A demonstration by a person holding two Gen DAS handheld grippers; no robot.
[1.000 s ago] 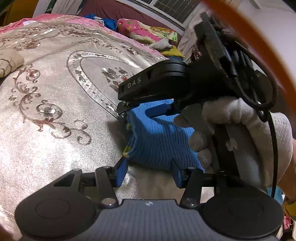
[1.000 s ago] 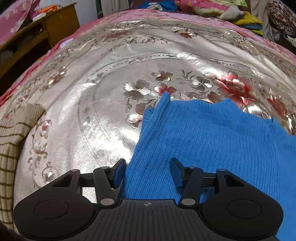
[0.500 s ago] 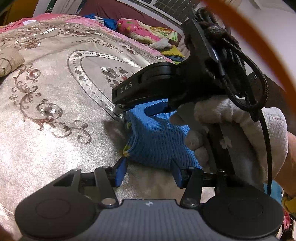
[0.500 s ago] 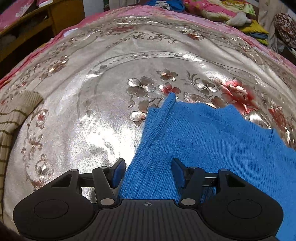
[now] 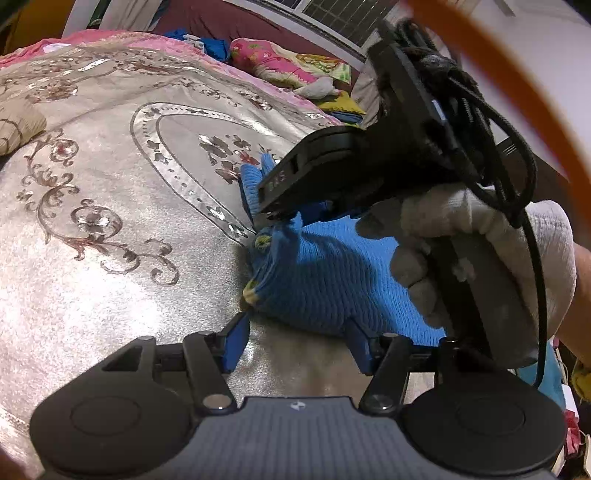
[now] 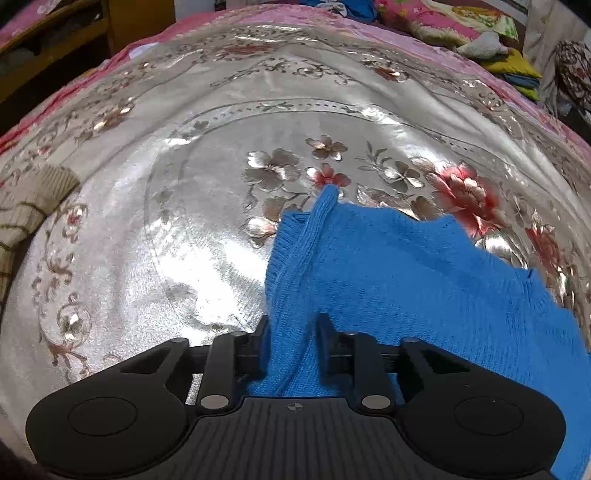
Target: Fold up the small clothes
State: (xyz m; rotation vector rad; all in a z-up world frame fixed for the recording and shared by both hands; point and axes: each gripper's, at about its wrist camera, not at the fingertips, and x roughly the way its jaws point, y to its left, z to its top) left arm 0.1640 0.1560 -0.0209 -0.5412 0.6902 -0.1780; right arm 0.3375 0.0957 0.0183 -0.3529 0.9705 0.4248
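Two grippers are at work on one blue knitted garment (image 6: pixel 424 280), which lies on the shiny silver bedspread (image 6: pixel 207 229) with flower patterns. Your right gripper (image 6: pixel 293 328) has its fingers closed on a bunched edge of the blue garment; in the right wrist view the fabric rises as a ridge from between the fingers, and the rest of the knit spreads flat to the right over the red and silver flowers.

Your left gripper (image 5: pixel 297 341) has its two blue fingertips (image 5: pixel 236 338) spread wide, with nothing between them. They sit just at the near edge of the blue garment (image 5: pixel 325 280); the left fingertip is beside the corner of the cloth, over the bare bedspread (image 5: pixel 110 280). At that corner you can see small yellow-green marks on the knit.

In the left wrist view, your right gripper (image 5: pixel 280 216) comes in from the right, held by your hand in a white glove (image 5: pixel 461 251), and a small peak of blue cloth stands up under its tip. Black cables hang by the handle.

One beige garment with dark stripes (image 6: pixel 26 210) lies at the left edge of the bed, well apart from the blue one. Some colourful pillows (image 6: pixel 443 22) are piled at the far side.
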